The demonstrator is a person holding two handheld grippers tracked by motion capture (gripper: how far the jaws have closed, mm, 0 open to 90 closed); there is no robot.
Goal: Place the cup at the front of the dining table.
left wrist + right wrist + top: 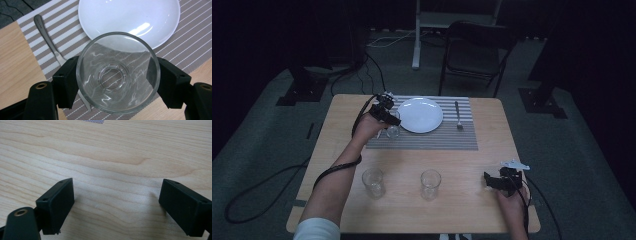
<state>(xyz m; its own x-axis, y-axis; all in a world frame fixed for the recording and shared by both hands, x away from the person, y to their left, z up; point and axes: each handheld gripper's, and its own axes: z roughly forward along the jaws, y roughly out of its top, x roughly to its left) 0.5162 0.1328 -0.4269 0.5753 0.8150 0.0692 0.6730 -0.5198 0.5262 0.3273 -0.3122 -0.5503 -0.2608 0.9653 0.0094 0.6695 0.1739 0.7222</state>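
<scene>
Heads up on where you are right now: your left gripper (pixel 388 119) has its jaws clamped on the glass (pixel 117 73), pads pressing the clear wall from both sides, and you're holding it over the left part of the striped placemat (pixel 447 140), just beside the white plate (pixel 420 114). From the left gripper view the glass looks right on top of the plate's rim, so if you drift any closer while setting it down, you'll clink glass on china and maybe chip one of them. That view also shows a piece of cutlery (pixel 50 42) lying on the mat with its end running under the glass; land the base on that and the glass will sit crooked and could tip as soon as you let go. Glass walls are slick and tapered too, so I'd guess a loose squeeze lets it slide down through the pads, and a tilted wrist makes that worse. I can't tell whether the base is touching the mat yet, so don't release until you're sure. Your right gripper (pixel 502 180) sits low at the near right of the table (pixel 492 210) with its jaws wide apart and nothing between them, well apart from the 2 spare glasses (pixel 373 182) near you, so no trouble there unless you sweep it left.
</scene>
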